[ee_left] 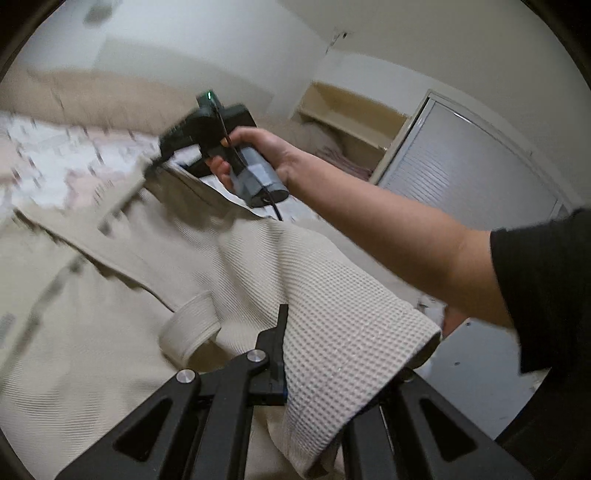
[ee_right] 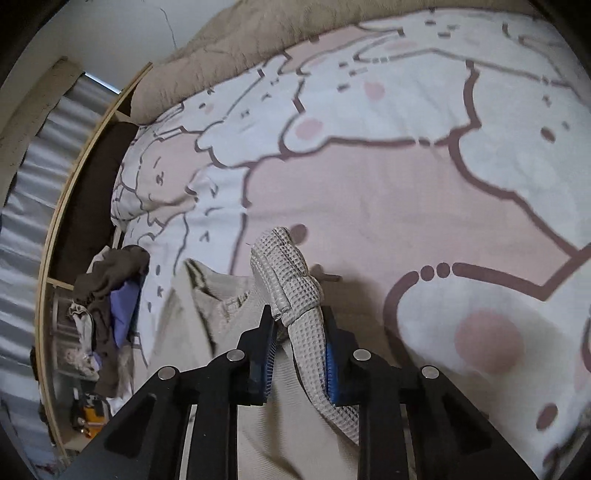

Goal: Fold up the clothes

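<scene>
A beige waffle-knit garment (ee_left: 229, 258) is held up over the bed. My left gripper (ee_left: 332, 354) is shut on one edge of the garment, which drapes over its right finger. In the left wrist view the right gripper (ee_left: 162, 155) holds the far edge, blurred by motion. In the right wrist view my right gripper (ee_right: 299, 325) is shut on a bunched fold of the same garment (ee_right: 291, 273), above the bedsheet.
A pink and white cartoon-print bedsheet (ee_right: 369, 192) covers the bed, with a beige blanket (ee_right: 258, 33) at its far end. A pile of dark and purple clothes (ee_right: 114, 291) lies at the bed's left edge. A shelf (ee_left: 343, 110) and a grey shutter door (ee_left: 461, 173) stand by the wall.
</scene>
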Motion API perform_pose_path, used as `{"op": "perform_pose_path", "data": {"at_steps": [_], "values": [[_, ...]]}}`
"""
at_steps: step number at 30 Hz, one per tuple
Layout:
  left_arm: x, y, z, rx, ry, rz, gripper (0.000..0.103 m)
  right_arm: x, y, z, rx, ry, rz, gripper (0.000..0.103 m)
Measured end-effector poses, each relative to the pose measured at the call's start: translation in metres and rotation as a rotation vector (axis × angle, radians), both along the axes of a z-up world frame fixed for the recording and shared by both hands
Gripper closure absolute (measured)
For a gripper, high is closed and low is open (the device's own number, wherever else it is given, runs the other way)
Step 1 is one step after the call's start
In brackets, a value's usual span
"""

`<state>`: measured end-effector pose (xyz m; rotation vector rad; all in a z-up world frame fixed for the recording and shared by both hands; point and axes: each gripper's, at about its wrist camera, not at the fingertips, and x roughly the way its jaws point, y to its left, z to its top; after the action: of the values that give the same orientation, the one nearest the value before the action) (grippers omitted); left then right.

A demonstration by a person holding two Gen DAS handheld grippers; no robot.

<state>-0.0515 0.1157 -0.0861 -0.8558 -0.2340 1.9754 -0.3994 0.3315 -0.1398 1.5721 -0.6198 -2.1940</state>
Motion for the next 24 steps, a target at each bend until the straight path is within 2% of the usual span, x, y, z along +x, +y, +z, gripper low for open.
{"op": "perform_pose_path", "data": {"at_steps": [6, 11, 13, 19, 24], "values": [[0.013, -0.071, 0.008, -0.038, 0.039, 0.19, 0.099, 0.0, -0.067, 0.053, 0.106, 0.024, 0.041, 0.08], [0.024, -0.13, 0.014, -0.069, 0.072, 0.349, 0.099, -0.001, -0.142, 0.072, 0.169, 0.022, 0.087, 0.08], [0.028, -0.154, 0.015, -0.078, 0.077, 0.412, 0.099, -0.005, -0.177, 0.069, 0.198, -0.002, 0.106, 0.08], [0.032, -0.216, -0.035, -0.041, -0.109, 0.559, 0.099, -0.024, -0.268, 0.033, 0.311, -0.084, 0.116, 0.08], [0.042, -0.239, -0.069, -0.05, -0.202, 0.625, 0.099, -0.033, -0.32, 0.006, 0.374, -0.118, 0.102, 0.08]]}}
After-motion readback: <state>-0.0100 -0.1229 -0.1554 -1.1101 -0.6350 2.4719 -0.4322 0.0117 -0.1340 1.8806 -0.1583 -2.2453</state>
